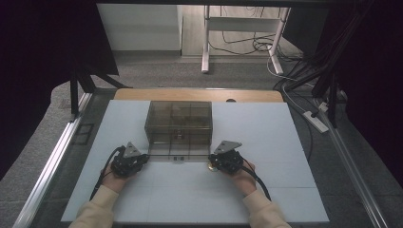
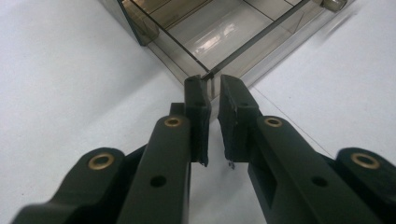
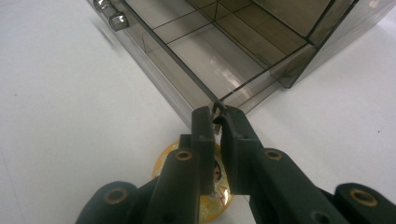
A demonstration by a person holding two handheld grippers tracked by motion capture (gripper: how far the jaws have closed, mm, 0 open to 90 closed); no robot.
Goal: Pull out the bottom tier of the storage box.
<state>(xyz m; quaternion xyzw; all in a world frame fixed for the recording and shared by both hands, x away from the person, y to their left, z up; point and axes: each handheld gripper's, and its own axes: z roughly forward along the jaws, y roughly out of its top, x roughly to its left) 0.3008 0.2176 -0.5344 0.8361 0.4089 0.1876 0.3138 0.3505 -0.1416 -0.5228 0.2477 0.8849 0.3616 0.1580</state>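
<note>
Left gripper [image 1: 142,158]: your jaws pinch the left near corner of the pulled-out drawer.
Drawer [image 1: 178,153]: smoky transparent plastic drawer, mid-table, out toward you.
Right gripper [image 1: 215,159]: nipped on right near corner.
Coin [image 3: 212,186]: gold round disc beneath right jaws.

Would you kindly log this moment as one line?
left gripper: shut on drawer corner | right gripper: shut on drawer corner | drawer: out | gold disc: on table

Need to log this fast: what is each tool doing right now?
Left tool: shut on the drawer front's corner.
Right tool: shut on the drawer's other front corner, above a gold badge.
</note>
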